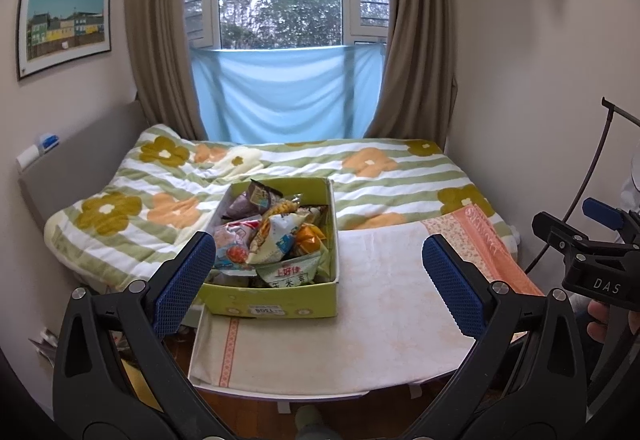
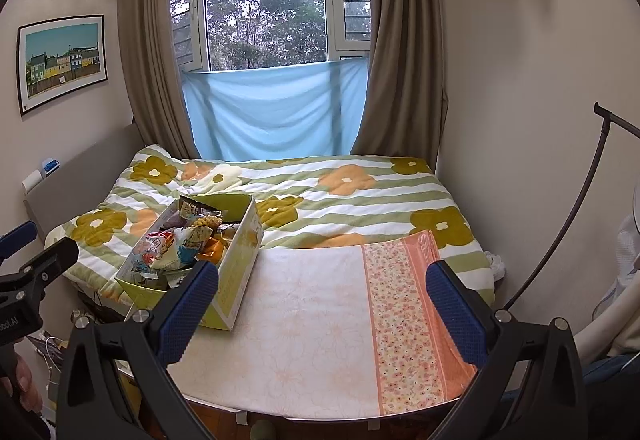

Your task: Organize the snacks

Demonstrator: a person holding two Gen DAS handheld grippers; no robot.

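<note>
A green cardboard box (image 1: 276,304) full of several snack packets (image 1: 276,236) stands on the left part of a cloth-covered table (image 1: 380,320). My left gripper (image 1: 318,280) is open and empty, held back from the box, its left finger beside the box's near left corner. In the right wrist view the box (image 2: 236,280) and its snacks (image 2: 180,244) sit at the table's left. My right gripper (image 2: 322,300) is open and empty over the table (image 2: 312,340), right of the box. The right gripper also shows at the right edge of the left wrist view (image 1: 592,256).
Behind the table lies a bed with a striped flower quilt (image 1: 280,168), under a window with curtains and a blue cloth (image 1: 280,96). A dark lamp stand (image 2: 568,224) curves along the right wall. A grey headboard (image 1: 80,160) is at the left.
</note>
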